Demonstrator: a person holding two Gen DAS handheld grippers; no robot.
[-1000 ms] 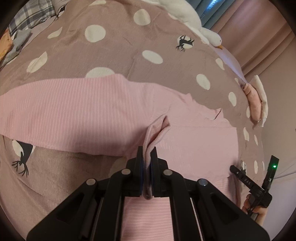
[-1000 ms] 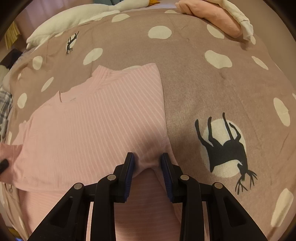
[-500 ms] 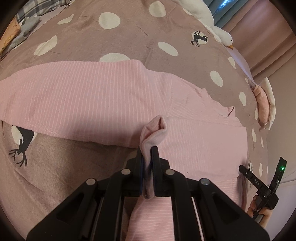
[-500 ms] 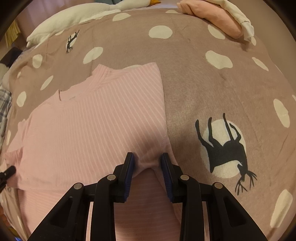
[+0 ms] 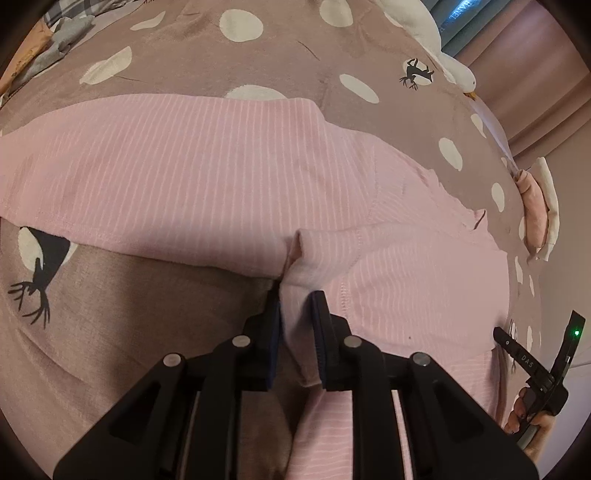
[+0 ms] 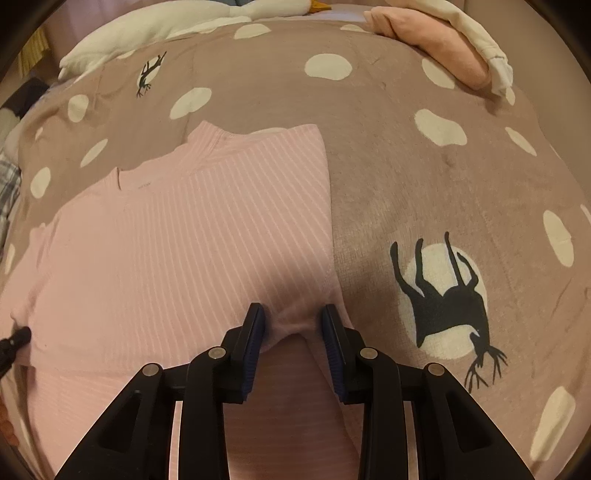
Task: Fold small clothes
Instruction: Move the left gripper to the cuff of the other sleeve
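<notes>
A pink striped shirt (image 5: pixel 207 173) lies on the dotted brown bedspread (image 5: pixel 110 314), partly folded over itself. It also shows in the right wrist view (image 6: pixel 184 251), neckline toward the far side. My left gripper (image 5: pixel 297 299) has its jaws parted, with a fold of the shirt's edge lying loosely between them. My right gripper (image 6: pixel 293 317) is open, its jaws astride the shirt's near right edge, low on the cloth. The right gripper also shows at the lower right of the left wrist view (image 5: pixel 532 369).
A folded pink and white garment pile (image 6: pixel 450 55) sits at the bed's far right corner. A white goose plush (image 6: pixel 207 22) lies along the far edge. Grey and plaid clothes (image 5: pixel 55 40) lie at the far left. Curtains (image 5: pixel 535 74) hang beyond.
My left gripper has lowered the pinched shirt fold onto the shirt and opened its jaws. The right gripper has stayed open in the same place.
</notes>
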